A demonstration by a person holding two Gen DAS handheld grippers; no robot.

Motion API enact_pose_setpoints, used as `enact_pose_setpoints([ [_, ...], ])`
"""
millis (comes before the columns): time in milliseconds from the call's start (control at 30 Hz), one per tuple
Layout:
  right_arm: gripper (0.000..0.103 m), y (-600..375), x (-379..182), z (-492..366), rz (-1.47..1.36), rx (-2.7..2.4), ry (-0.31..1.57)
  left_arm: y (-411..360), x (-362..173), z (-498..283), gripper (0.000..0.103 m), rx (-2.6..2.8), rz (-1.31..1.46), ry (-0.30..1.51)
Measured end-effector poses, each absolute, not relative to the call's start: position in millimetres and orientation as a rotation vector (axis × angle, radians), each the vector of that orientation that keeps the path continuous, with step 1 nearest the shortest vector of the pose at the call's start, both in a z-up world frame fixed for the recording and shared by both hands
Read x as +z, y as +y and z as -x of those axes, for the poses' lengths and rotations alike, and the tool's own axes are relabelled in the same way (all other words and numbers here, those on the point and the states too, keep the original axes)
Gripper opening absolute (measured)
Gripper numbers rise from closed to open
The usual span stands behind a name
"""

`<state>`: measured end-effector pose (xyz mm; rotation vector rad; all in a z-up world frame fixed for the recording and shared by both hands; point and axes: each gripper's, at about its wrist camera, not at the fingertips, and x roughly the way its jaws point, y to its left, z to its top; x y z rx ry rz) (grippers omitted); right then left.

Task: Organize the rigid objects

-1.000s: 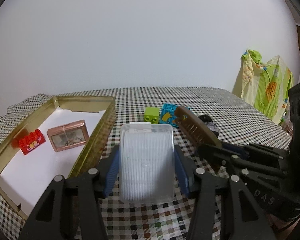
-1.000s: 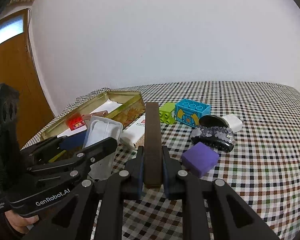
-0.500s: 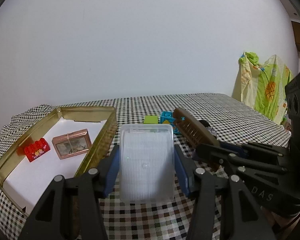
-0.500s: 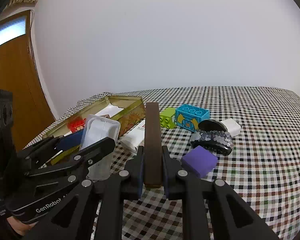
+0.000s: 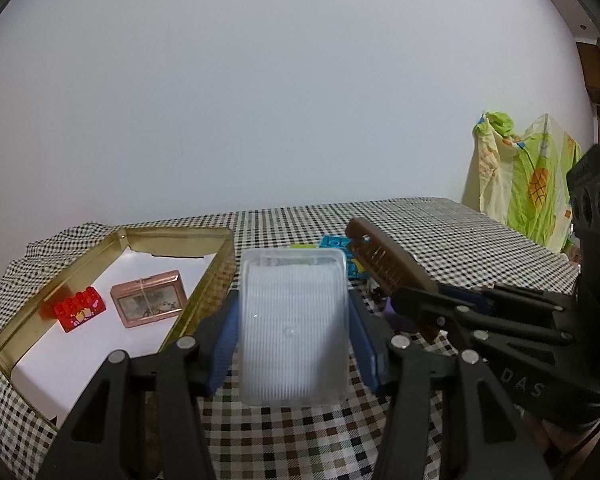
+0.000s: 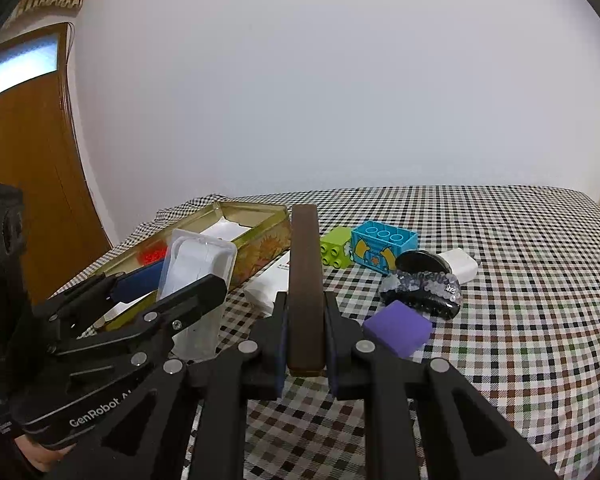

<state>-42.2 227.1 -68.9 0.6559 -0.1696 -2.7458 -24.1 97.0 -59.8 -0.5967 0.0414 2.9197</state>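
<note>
We hold clear ribbed plastic box clenched in left gripper, brown wooden comb clamped edgewise in right gripper, both lifted above checkered counter, likely bound for shallow gold tin tray.

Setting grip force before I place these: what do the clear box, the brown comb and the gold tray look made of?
Clear box: likely hard plastic, frosted and translucent with fine ribbing.
Brown comb: matte dark brown, wood or plastic; cannot tell which.
Gold tray: probably thin metal tin, shiny gold walls with printed pattern.
</note>
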Motion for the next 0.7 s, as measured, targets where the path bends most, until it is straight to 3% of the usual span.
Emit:
enact_pose_setpoints([
  [700, 0.017, 223.5, -68.1, 39.5, -0.547, -2.766, -0.147, 104.7, -55.2, 7.5, 0.051, 2.953, 0.450, 0.102],
])
